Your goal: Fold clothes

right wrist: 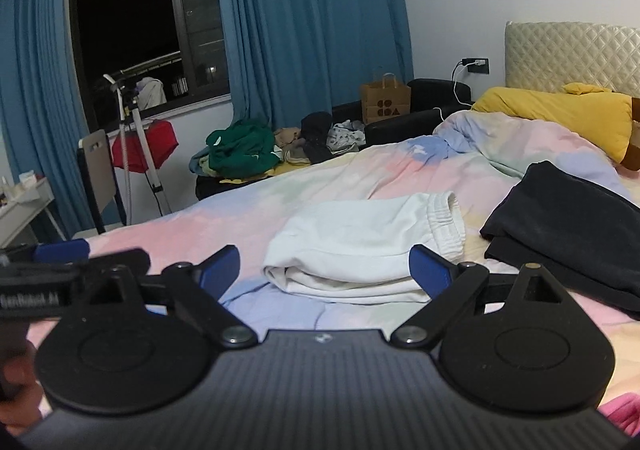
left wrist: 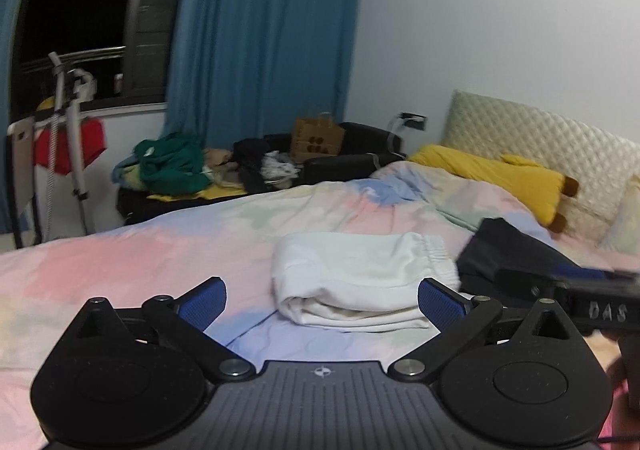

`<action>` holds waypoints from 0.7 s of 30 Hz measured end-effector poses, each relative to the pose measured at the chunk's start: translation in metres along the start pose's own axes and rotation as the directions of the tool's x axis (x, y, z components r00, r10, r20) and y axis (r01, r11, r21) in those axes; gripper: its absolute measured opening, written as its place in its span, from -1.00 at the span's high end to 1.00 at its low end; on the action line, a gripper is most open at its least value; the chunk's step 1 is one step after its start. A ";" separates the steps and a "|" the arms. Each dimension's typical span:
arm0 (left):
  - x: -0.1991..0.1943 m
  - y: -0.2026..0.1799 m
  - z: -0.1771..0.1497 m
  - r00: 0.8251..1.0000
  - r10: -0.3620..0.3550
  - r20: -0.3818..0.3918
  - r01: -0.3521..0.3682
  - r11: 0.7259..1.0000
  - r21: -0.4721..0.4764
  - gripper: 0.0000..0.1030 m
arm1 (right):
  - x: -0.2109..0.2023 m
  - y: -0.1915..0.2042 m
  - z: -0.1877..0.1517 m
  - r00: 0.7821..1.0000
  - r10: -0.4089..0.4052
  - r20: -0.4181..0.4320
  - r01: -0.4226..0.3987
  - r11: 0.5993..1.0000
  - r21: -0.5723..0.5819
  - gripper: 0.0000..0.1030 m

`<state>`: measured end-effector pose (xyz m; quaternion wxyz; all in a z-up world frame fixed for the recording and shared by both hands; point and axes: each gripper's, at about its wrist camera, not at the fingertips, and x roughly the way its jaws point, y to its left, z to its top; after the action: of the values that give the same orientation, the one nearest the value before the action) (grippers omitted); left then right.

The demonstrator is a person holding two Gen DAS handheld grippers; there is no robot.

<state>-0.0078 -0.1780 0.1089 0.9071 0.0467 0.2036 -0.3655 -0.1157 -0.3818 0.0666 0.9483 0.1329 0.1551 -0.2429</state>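
White sweatpants lie folded on the bed, a folded dark garment just beside their waistband; left gripper and right gripper hover spread and empty before them, leaving probably the couch pile.

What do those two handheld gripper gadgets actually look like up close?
Both the left gripper and the right gripper are matte black, with a ribbed dark-grey body, two round discs, silver pivot bolts and jointed links ending in blue textured fingertips. Each carries a small central emblem.
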 end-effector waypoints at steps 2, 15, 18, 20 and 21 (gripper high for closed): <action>0.003 0.006 -0.002 1.000 0.013 -0.005 -0.013 1.000 -0.006 -0.97 | 0.003 0.005 -0.008 1.000 -0.010 0.010 0.010 1.000 -0.003 -0.80; 0.035 0.034 -0.030 0.999 0.051 -0.019 -0.051 0.999 0.020 -0.98 | 0.051 0.028 -0.047 0.995 -0.099 0.005 0.099 0.994 -0.051 -0.80; 0.039 0.038 -0.033 0.999 0.042 -0.030 -0.041 0.999 0.015 -0.99 | 0.060 0.032 -0.056 0.993 -0.118 0.002 0.118 0.991 -0.059 -0.80; 0.041 0.043 -0.034 0.999 0.033 -0.041 -0.033 0.999 -0.004 -0.99 | 0.061 0.030 -0.057 0.992 -0.129 0.005 0.129 0.990 -0.050 -0.80; 0.042 0.045 -0.035 0.998 0.035 -0.045 -0.035 0.999 -0.010 -0.99 | 0.061 0.029 -0.057 0.992 -0.128 0.001 0.128 0.991 -0.038 -0.80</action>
<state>0.0386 -0.1644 0.0570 0.9088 0.0534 0.2250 -0.3473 -0.0632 -0.3641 -0.0029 0.9331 0.1049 0.1684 -0.3000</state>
